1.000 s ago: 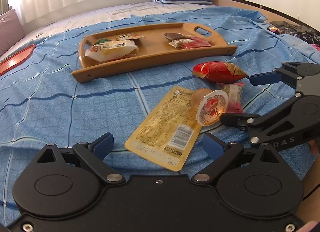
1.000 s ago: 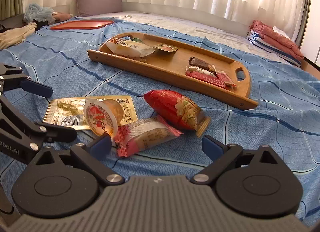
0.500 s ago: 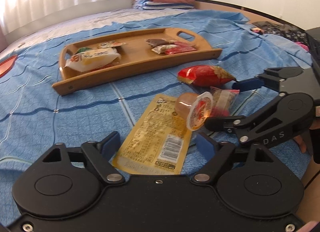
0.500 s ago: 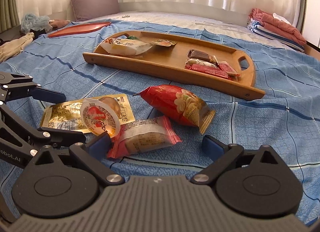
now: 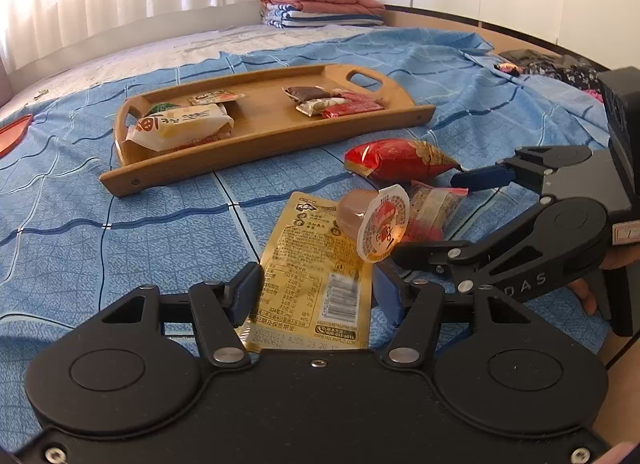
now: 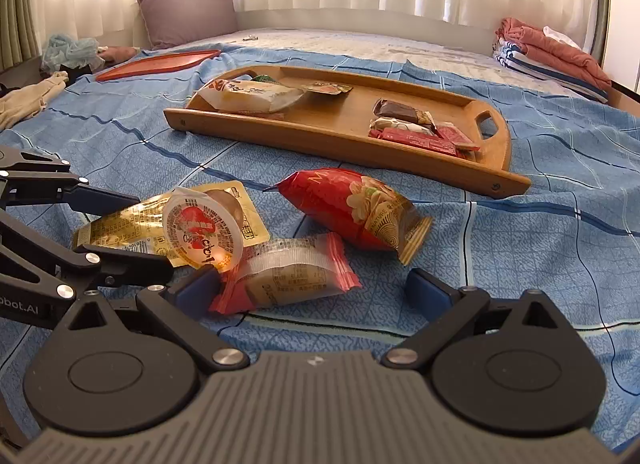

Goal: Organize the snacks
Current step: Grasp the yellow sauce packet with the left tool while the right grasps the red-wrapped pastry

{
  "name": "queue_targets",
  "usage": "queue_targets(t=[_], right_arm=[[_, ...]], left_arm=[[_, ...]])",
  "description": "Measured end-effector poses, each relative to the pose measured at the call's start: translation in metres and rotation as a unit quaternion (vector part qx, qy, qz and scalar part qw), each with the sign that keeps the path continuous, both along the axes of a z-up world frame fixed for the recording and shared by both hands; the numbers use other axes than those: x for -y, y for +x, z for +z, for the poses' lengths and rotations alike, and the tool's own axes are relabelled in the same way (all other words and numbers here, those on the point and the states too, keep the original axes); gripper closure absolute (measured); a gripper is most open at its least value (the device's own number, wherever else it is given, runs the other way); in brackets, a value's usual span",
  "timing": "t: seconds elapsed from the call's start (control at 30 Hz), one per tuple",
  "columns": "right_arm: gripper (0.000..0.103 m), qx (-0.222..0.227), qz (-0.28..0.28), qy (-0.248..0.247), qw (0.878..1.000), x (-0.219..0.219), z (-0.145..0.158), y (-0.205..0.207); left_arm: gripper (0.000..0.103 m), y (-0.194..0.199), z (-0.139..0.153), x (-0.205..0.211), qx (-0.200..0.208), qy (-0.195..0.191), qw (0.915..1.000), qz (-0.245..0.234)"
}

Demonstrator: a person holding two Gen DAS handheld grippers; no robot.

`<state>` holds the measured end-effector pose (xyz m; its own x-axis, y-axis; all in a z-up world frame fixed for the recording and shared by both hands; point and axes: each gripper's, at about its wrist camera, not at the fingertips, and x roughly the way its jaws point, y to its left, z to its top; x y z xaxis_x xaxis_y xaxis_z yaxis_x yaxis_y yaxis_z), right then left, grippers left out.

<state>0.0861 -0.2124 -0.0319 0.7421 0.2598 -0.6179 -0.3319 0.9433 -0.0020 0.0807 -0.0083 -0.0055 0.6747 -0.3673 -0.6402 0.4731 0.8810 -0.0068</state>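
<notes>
- Bedroom, daylight through white curtains; bed (image 5: 120, 248) covered by a blue checked sheet, folded blankets (image 5: 320, 8) stacked at the far edge.
- Wooden tray (image 5: 276, 120) with cut-out handles lies on the sheet. It holds a pale bread packet (image 5: 180, 128) at one end and a few small wrapped bars (image 5: 332, 102) at the other.
- Loose snacks lie on the sheet in front of the tray: yellow flat pouch (image 5: 316, 276), printed side up with barcode visible; jelly cup (image 5: 376, 224) tipped on its side across the pouch, round red-and-white lid facing the left camera; clear cake wrapper with red ends (image 6: 288, 272) just beside the cup; red puffed bag (image 6: 352, 208) next to it, nearer the tray.
- Left tongs (image 5: 316, 294): pointing downward, blue pads either side of the near end of the yellow pouch. Jaws have just been closing with the pouch between them; the left pad sits at the pouch's edge and the right pad overlaps its other edge, but firm pinch cannot be confirmed.
- Right tongs (image 6: 316, 288): jaws wide apart, tilted down over the cake wrapper; the left pad is beside the wrapper's red end, the right pad stands clear. Nothing gripped.
- Both tools are close together, tips almost crossing near the jelly cup.
</notes>
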Motion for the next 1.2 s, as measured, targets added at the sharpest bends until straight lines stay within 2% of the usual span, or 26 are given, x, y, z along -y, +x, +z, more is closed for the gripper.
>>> queue_targets(t=[0.1,0.17,0.4,0.53,0.57,0.6,0.63,0.7,0.77,0.8,0.83,0.87,0.93,1.07,1.2], right_arm=[[0.001,0.004,0.000,-0.003,1.000,-0.001,0.000,-0.001],[0.003,0.007,0.001,-0.002,1.000,-0.001,0.001,-0.003],[0.032,0.019,0.015,-0.001,1.000,-0.011,0.009,-0.013],[0.035,0.013,0.009,0.016,1.000,-0.013,0.012,-0.012],[0.035,0.010,0.006,0.023,1.000,-0.012,0.014,-0.012],[0.035,0.007,0.003,0.031,0.999,-0.010,0.015,-0.012],[0.035,0.006,-0.002,0.040,0.999,-0.009,0.017,-0.012],[0.036,0.007,-0.009,0.052,0.999,-0.005,0.022,-0.013],[0.036,0.011,-0.015,0.052,0.998,-0.004,0.027,-0.014],[0.036,0.014,-0.016,0.049,0.999,-0.003,0.029,-0.016],[0.036,0.016,-0.016,0.045,0.999,-0.003,0.031,-0.017],[0.035,0.016,-0.015,0.040,0.999,-0.003,0.031,-0.018],[0.035,0.017,-0.017,0.027,0.999,-0.003,0.031,-0.020],[0.035,0.015,-0.022,0.011,1.000,0.000,0.030,-0.025],[0.033,0.012,-0.028,0.008,0.999,0.005,0.028,-0.030]], left_arm=[[0.052,0.000,0.004,-0.004,-0.004,-0.014,0.9998,0.013],[0.053,-0.001,0.005,-0.004,0.000,-0.010,0.9998,0.018],[0.055,-0.005,0.008,-0.007,0.013,-0.002,0.9995,0.029],[0.057,-0.006,0.013,-0.011,0.020,-0.001,0.9989,0.042],[0.090,-0.006,0.015,-0.013,0.026,-0.001,0.9984,0.049],[0.101,-0.006,0.016,-0.014,0.029,0.004,0.9979,0.058],[0.098,-0.003,0.018,-0.017,0.025,0.005,0.9972,0.070],[0.098,0.001,0.019,-0.024,0.013,-0.020,0.9974,0.069],[0.092,0.003,0.019,-0.029,0.006,-0.030,0.9967,0.075],[0.085,0.002,0.018,-0.030,0.007,-0.031,0.9962,0.081],[0.070,0.001,0.017,-0.030,0.004,-0.030,0.9964,0.079],[0.062,0.001,0.016,-0.030,0.003,-0.032,0.9966,0.076],[0.059,-0.002,0.015,-0.028,0.003,-0.033,0.9972,0.068],[0.039,-0.007,0.009,-0.013,0.004,-0.008,0.9991,0.042],[0.024,-0.003,-0.001,-0.001,-0.014,0.003,0.9990,0.042]])
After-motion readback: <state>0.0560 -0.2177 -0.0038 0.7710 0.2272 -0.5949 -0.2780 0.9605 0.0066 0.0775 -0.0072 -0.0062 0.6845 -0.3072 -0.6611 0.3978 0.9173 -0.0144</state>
